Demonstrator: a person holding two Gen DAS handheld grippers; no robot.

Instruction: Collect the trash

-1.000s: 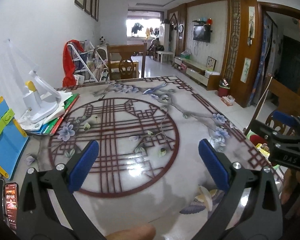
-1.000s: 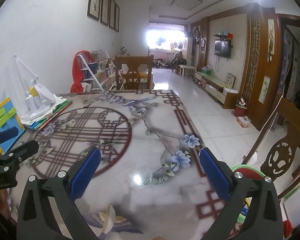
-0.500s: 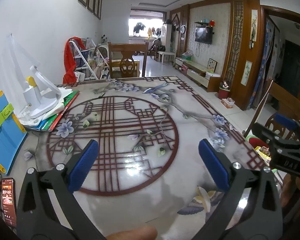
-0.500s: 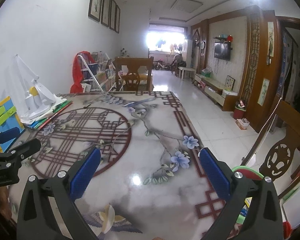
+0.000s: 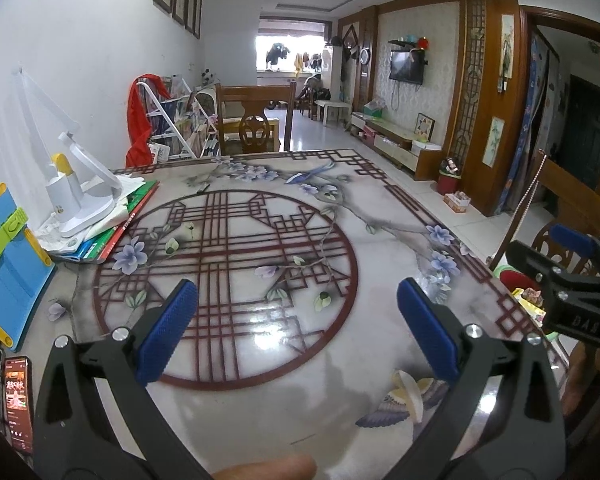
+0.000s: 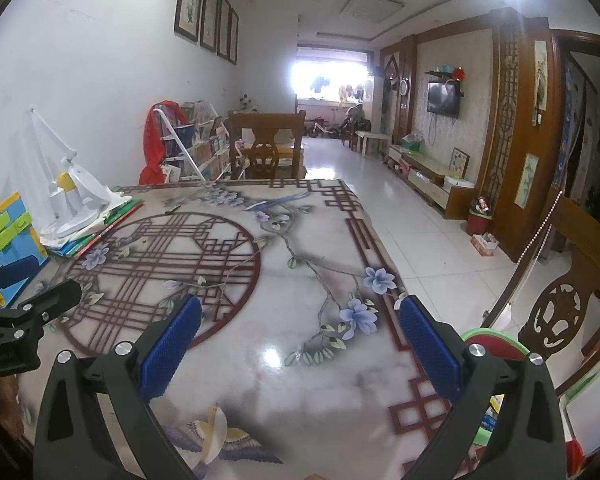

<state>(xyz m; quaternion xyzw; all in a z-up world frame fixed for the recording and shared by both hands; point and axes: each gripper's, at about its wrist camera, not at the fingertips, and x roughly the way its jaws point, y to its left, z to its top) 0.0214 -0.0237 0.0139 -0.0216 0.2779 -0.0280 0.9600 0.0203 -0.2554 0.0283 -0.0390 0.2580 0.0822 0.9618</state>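
Tabletop (image 5: 340, 360) with the painted lattice looks clear of obvious trash, and both the left gripper (image 5: 298, 332) and right gripper (image 6: 300, 346) hover over its near edge, jaws spread wide and empty. Best guess is the person should scan first; a green-rimmed bin (image 6: 496, 344) sits off the right edge.

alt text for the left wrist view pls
The open left gripper hangs empty over a glossy patterned table. At the table's left sit a white lamp on books, a blue stand and a phone; the right gripper shows at the right edge, a living room beyond.
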